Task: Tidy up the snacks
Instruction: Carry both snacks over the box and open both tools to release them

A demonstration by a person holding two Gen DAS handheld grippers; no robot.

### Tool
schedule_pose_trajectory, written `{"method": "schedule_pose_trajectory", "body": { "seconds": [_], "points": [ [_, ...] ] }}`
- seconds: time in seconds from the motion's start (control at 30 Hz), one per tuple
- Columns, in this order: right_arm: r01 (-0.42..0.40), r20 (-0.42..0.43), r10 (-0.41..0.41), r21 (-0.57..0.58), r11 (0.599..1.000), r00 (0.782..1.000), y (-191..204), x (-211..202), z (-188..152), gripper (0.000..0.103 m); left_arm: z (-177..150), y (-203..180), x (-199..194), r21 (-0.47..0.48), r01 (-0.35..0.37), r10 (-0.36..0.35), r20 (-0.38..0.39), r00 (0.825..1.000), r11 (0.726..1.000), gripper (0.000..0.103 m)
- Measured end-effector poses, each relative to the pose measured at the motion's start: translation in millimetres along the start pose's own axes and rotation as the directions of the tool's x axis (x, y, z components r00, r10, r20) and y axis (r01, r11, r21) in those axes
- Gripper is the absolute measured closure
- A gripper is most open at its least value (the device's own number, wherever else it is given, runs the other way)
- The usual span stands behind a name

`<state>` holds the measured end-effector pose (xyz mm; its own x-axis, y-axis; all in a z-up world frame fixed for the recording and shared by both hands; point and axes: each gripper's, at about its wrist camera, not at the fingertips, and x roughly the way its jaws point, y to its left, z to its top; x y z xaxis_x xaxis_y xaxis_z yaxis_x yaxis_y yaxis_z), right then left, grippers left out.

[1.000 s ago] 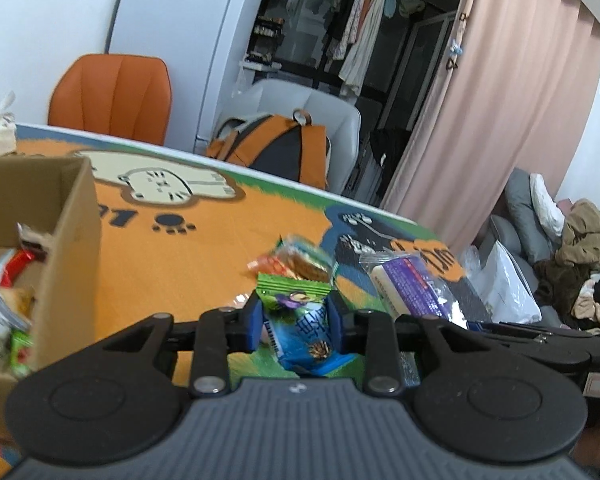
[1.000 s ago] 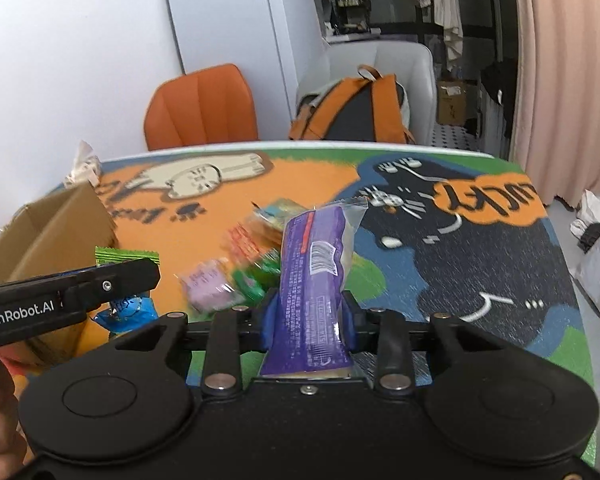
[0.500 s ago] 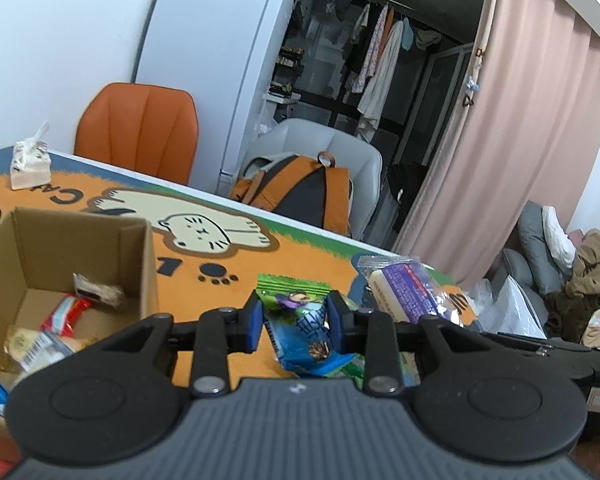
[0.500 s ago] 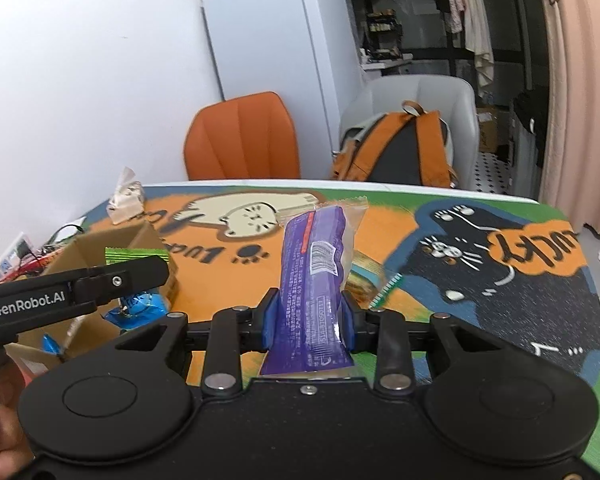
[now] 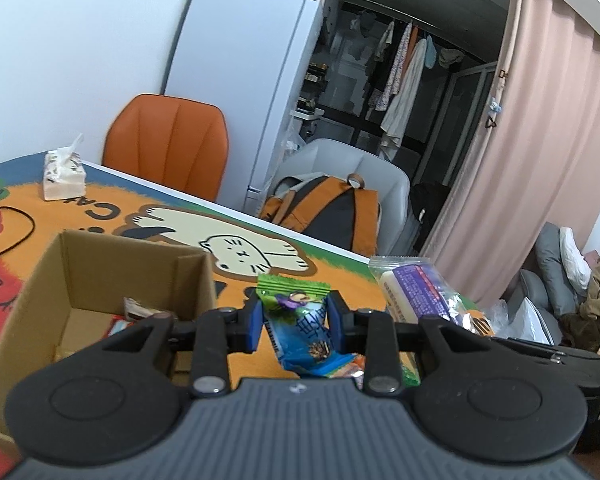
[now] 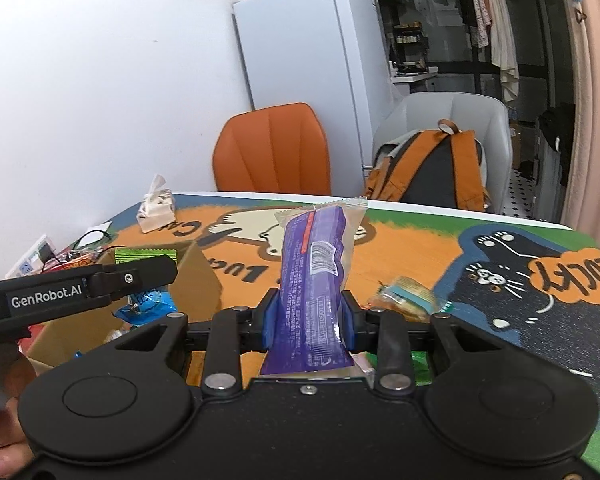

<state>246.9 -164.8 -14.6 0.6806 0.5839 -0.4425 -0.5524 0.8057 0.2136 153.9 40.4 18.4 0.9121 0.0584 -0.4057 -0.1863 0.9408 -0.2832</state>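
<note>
Gripping a green-and-blue snack packet (image 5: 300, 324), the left gripper (image 5: 296, 322) has its jaws clamped on the packet's sides and holds it in the air just right of the open cardboard box (image 5: 80, 280) on the counter (image 5: 340, 272). The packet's crimped green top edge stands upward between the blue pads. Inside the box, a few wrapped snacks (image 5: 140, 310) lie on the bottom. The right gripper (image 6: 308, 320) has its jaws clamped on a long purple snack bar (image 6: 314, 280), upright in a clear-edged wrapper, above the counter's orange cat print. More loose snacks (image 6: 404, 294) lie on the counter just beyond the right gripper. A tissue pack (image 5: 63, 174) sits near the far edge of the counter, with an orange chair (image 5: 168, 144) behind it. A backpack (image 6: 436, 168) rests on a grey chair (image 6: 480, 116) beside a white fridge (image 6: 316, 52).
</note>
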Motion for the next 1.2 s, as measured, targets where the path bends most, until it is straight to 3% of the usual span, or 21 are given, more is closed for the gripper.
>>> {"method": "schedule_pose_trajectory", "body": {
  "seconds": [0.53, 0.9, 1.07, 1.2],
  "points": [
    [-0.049, 0.004, 0.050, -0.048, 0.998, 0.999, 57.2, 23.8, 12.7, 0.071, 19.0, 80.7, -8.3, -0.121, -0.086, 0.087, 0.000, 0.996, 0.989, 0.071],
    [-0.119, -0.013, 0.118, -0.072, 0.990, 0.993, 93.8, 42.3, 17.7, 0.071, 14.6, 108.5, -8.0, -0.179, -0.142, 0.143, -0.009, 0.990, 0.974, 0.071],
    [-0.136, -0.022, 0.135, -0.097, 0.986, 0.991, 108.1, 49.1, 19.7, 0.071, 15.7, 117.1, -12.4, -0.204, -0.172, 0.176, 0.005, 0.984, 0.964, 0.058],
    [-0.145, -0.030, 0.143, -0.099, 0.984, 0.989, 115.2, 53.0, 20.0, 0.071, 14.4, 118.8, -20.8, -0.199, -0.174, 0.180, 0.014, 0.983, 0.964, 0.056]
  ]
}}
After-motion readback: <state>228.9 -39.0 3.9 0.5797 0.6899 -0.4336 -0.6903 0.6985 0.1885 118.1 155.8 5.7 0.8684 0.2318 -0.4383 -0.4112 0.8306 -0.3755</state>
